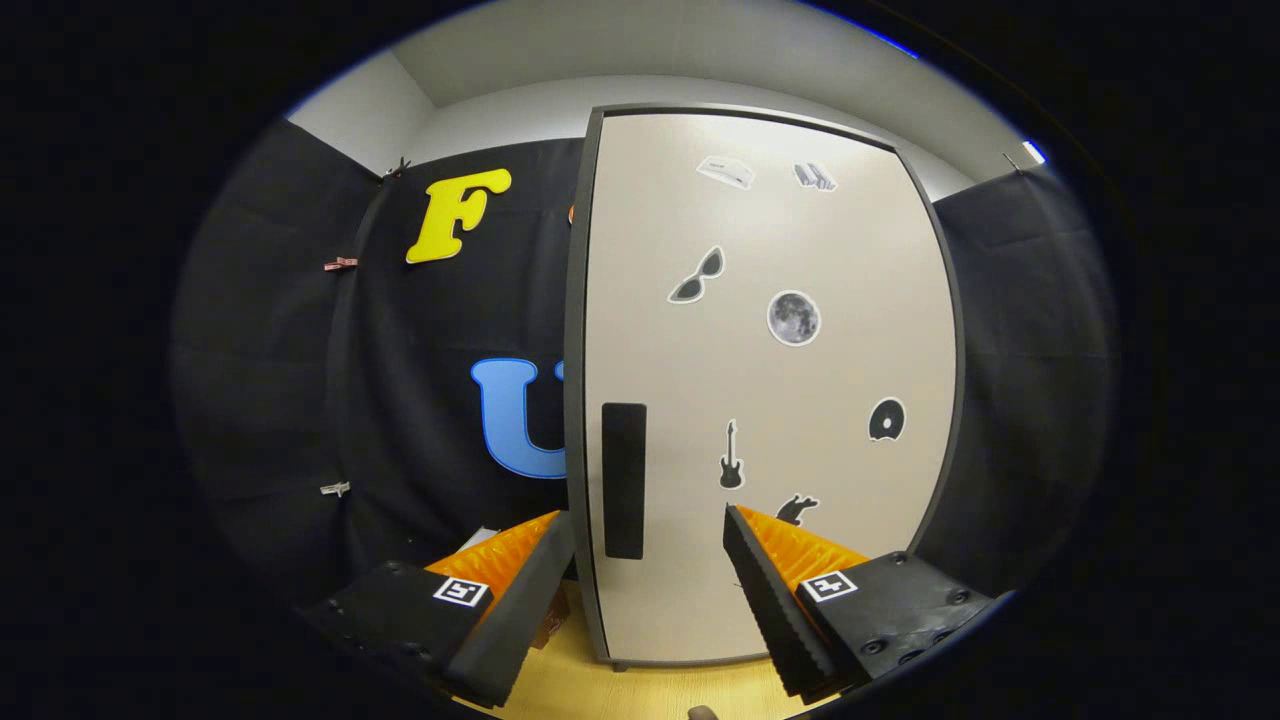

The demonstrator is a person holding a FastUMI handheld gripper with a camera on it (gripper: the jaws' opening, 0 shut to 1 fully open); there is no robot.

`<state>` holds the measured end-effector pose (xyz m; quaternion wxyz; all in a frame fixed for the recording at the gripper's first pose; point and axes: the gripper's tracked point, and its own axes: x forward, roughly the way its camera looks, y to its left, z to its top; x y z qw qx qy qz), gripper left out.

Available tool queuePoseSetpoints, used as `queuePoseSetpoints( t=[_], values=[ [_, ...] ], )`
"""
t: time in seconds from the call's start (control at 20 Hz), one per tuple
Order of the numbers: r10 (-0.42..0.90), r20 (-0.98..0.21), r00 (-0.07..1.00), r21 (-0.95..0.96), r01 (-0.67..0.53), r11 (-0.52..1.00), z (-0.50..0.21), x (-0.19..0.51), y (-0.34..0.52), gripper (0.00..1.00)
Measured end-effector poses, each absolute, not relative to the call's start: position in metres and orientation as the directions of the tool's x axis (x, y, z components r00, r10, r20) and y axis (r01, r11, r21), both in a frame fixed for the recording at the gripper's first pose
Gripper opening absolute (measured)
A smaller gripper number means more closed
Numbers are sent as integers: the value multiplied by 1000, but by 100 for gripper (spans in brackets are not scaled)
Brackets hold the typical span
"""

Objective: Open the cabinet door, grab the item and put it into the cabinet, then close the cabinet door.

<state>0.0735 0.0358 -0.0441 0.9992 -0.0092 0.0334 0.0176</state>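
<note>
Facing you is the cabinet door (770, 390), shut, its foot on the wooden table (640, 690); your gripper (650, 535) stands wide, gripping nothing; the dark handle (624, 480) sits between the fingers, nearer the left one at 11 o'clock from the right tip; stickers dot the panel, a moon (794, 318) at 12 o'clock of the right finger; behind the left finger, at 9 o'clock of the door's foot, a small brownish object (552, 620) is mostly hidden, and you cannot tell whether it is the item.
</note>
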Motion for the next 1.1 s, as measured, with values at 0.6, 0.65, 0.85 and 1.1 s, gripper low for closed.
queuePoseSetpoints(
  t=[0.6,0.65,0.85,1.1],
  values=[
    [27,-98,995,0,-27,1000,-72,134,44,87],
    [25,-100,995,-4,-25,1000,-72,137,44,87],
    [12,-93,996,-15,-13,1000,-71,147,47,87],
    [1,-91,996,-26,-3,1000,-76,151,50,48]
  ],
)
